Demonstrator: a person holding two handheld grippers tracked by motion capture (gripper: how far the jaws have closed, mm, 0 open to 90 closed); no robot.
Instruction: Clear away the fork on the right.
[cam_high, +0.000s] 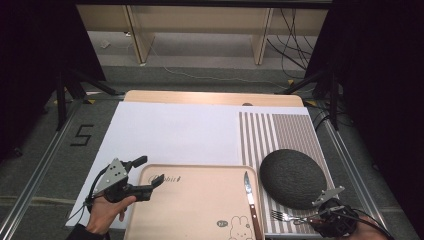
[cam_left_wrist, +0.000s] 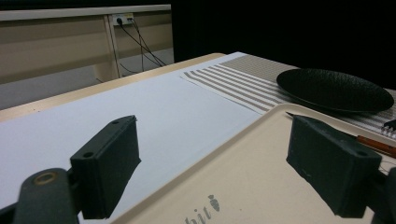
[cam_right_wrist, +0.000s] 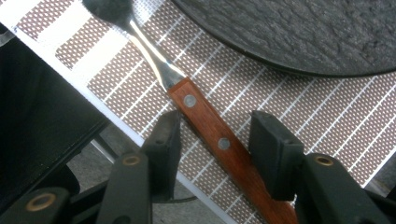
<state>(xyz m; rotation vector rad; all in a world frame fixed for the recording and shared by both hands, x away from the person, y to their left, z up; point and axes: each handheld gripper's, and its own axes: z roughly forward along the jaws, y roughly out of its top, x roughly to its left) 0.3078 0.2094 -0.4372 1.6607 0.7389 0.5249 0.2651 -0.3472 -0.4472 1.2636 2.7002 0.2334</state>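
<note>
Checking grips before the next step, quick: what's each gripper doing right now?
Left gripper: open, jaws astride the tray corner, holding nothing.
Right gripper: open around the fork handle, pads not yet pressing it.

Black left hand-held gripper (cam_high: 145, 176), lower left of the high view: grey three-cornered plate on top, thin cable trailing behind. Blocky matte jaws on brass-ringed pivots. Same black build for right hand-held gripper (cam_high: 306, 217), lower right; dark sleeve at bottom edge.
</note>
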